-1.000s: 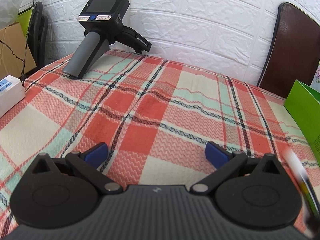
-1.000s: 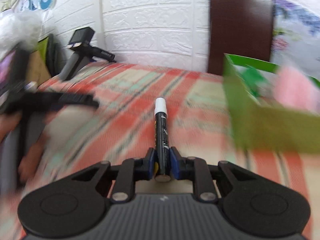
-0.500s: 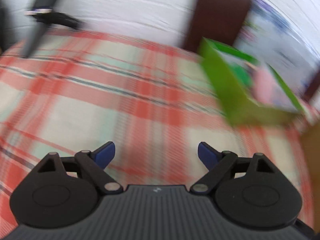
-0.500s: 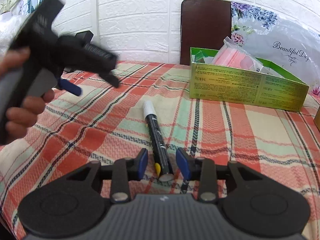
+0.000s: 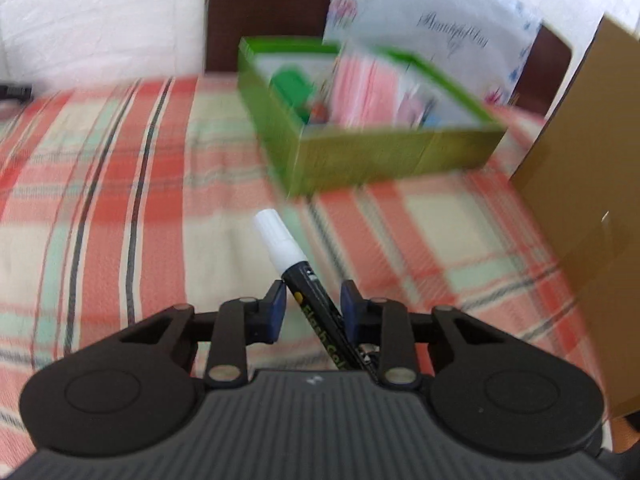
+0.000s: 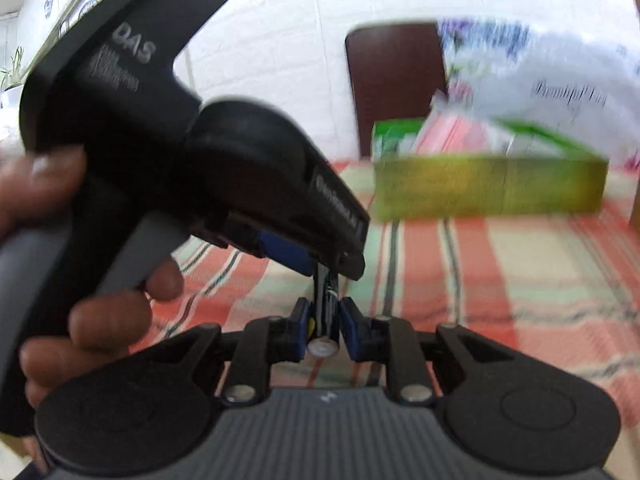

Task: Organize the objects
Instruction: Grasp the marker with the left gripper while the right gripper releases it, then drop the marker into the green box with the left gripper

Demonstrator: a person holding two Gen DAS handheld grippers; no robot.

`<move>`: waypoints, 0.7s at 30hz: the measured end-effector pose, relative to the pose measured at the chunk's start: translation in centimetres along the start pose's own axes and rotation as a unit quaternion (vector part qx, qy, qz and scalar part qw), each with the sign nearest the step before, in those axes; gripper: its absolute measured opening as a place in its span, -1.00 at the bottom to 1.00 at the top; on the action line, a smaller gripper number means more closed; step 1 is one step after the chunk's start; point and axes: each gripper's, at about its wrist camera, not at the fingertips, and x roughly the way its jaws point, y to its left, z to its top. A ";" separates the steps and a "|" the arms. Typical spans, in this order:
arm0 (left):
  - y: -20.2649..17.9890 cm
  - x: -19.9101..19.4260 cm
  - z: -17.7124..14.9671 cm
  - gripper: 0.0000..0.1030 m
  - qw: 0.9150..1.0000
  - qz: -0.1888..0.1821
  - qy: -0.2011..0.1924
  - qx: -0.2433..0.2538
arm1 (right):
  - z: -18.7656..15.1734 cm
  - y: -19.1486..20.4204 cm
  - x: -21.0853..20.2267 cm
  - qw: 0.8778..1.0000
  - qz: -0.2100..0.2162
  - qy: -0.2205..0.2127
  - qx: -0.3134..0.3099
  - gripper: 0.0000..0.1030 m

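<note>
**Marker between both grippers, over the plaid cloth**

My left gripper (image 5: 311, 307) is partly open. The marker (image 5: 304, 284) passes diagonally through the gap: white cap pointing up and away to the left, black barrel running back toward my right-hand blue pad (image 5: 349, 308). The barrel appears to touch that pad; the other pad stands clear of it. I cannot call this a grip.

From the right wrist view, my right gripper (image 6: 323, 328) has its blue pads drawn close on either side of the marker's butt end (image 6: 323, 345). Narrow slivers of gap show on each side, though motion blur makes this uncertain, so I cannot tell whether it clamps the marker or merely brackets it. The left gripper body (image 6: 224, 184) fills the left of this view, held in my left hand (image 6: 92, 312), its tip directly above the marker barrel.

Beyond the marker, the green box (image 5: 360, 160) sits on the red plaid tablecloth (image 5: 120, 200), holding pink packets (image 5: 368, 92) and a green item (image 5: 292, 86). A brown cardboard box (image 5: 584, 208) stands to its right. A dark chair back (image 5: 268, 8) and a printed white plastic bag (image 5: 440, 20) stand behind, against the white brick wall (image 5: 100, 20).
</note>
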 end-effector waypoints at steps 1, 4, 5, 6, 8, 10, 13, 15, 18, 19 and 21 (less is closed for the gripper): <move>-0.3 -0.5 0.8 -0.41 1.000 -0.007 -0.013 0.006 | 0.6 -0.2 -0.1 1.000 -0.004 -0.014 0.002 -0.65; -1.5 -1.3 3.6 -0.43 0.998 -0.016 -0.054 0.031 | 2.8 -0.9 0.2 0.998 -0.020 -0.054 -0.001 -0.65; -1.9 -1.2 4.7 -0.43 0.997 -0.015 -0.065 0.039 | 3.7 -1.2 0.6 0.998 -0.027 -0.063 -0.004 -0.65; -2.2 -1.1 5.6 -0.43 0.996 -0.017 -0.072 0.045 | 4.6 -1.6 1.1 0.997 -0.034 -0.072 -0.005 -0.65; -2.7 -0.6 7.7 -0.43 0.995 -0.018 -0.084 0.051 | 6.5 -2.6 2.2 0.995 -0.043 -0.088 -0.001 -0.65; -3.0 0.2 9.6 -0.43 0.994 -0.019 -0.094 0.058 | 8.2 -3.7 3.7 0.994 -0.053 -0.100 0.002 -0.65; -3.5 2.0 12.1 -0.43 0.993 -0.012 -0.097 0.068 | 10.1 -5.7 6.6 0.993 -0.062 -0.102 0.011 -0.65; -3.6 3.1 13.2 -0.42 0.992 -0.006 -0.100 0.079 | 11.1 -7.0 8.8 0.993 -0.074 -0.096 0.014 -0.65; -3.6 5.0 14.4 -0.24 0.992 0.018 -0.093 0.089 | 11.6 -9.1 11.7 0.992 -0.091 -0.080 0.020 -0.63; -3.4 5.6 14.6 -0.09 0.991 0.032 -0.091 0.088 | 11.7 -9.5 12.5 0.992 -0.099 -0.071 0.024 -0.58; -3.0 6.5 14.8 -0.06 0.991 0.055 -0.085 0.084 | 11.7 -10.3 13.6 0.992 -0.108 -0.063 0.033 -0.44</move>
